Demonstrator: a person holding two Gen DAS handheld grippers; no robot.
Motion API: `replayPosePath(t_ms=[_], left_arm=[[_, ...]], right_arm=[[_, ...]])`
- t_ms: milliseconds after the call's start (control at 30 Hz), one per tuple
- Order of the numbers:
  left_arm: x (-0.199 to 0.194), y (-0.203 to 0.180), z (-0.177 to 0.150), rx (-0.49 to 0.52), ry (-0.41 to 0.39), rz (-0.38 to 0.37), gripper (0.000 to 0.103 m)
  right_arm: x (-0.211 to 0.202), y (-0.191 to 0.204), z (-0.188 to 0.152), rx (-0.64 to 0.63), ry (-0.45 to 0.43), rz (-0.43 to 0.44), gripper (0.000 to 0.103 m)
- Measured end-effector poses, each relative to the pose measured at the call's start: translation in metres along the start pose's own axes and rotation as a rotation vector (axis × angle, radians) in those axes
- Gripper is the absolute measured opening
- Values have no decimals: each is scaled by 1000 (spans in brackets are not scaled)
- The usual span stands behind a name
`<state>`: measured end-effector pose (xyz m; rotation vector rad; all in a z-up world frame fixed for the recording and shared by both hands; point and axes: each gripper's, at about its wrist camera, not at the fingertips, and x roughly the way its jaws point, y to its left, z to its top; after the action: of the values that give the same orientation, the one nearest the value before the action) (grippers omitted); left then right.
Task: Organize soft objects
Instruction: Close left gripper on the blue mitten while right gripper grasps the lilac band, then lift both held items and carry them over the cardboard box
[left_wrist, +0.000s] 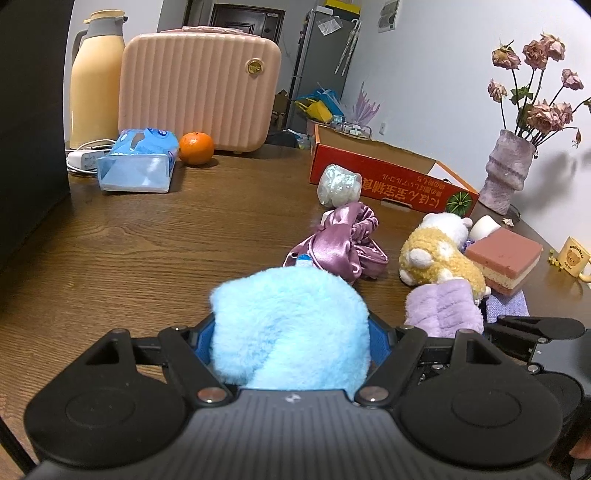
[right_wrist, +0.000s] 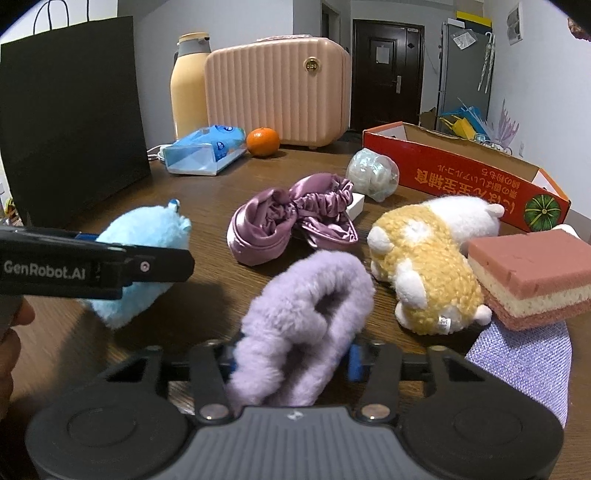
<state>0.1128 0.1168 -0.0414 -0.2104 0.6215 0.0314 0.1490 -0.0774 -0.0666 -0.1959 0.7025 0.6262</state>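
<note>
Wooden table (right_wrist: 207, 229): purple fluffy piece (right_wrist: 303, 317) pinched between right jaws.

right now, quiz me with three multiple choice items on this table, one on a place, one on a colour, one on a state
1. Where is the orange?
A. beside the tissue pack
B. inside the red box
C. on the sponge

2. What colour is the fluffy item in the left gripper?
A. purple
B. light blue
C. yellow

3. How is the right gripper?
A. wide open, empty
B. out of view
C. closed on the lilac fluffy band

Answers: 1 A, it sits right of the pack; 2 B, blue fur fills the jaws; 3 C, pads press the band.
</note>
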Motion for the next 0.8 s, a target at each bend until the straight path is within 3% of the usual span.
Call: replayPosePath(t_ms=[100,200,800], left_arm=[[-1,0,0,-2,-4,-6,77],[-1,0,0,-1,-4,-4,77],[-12,-14,-3,52,-76,4,77]], right_arm=[[-1,2,1,7,-4,11,30],[-3,3,1,21,-9,24,27],[-43,-4,-7,59,-77,-4,26]])
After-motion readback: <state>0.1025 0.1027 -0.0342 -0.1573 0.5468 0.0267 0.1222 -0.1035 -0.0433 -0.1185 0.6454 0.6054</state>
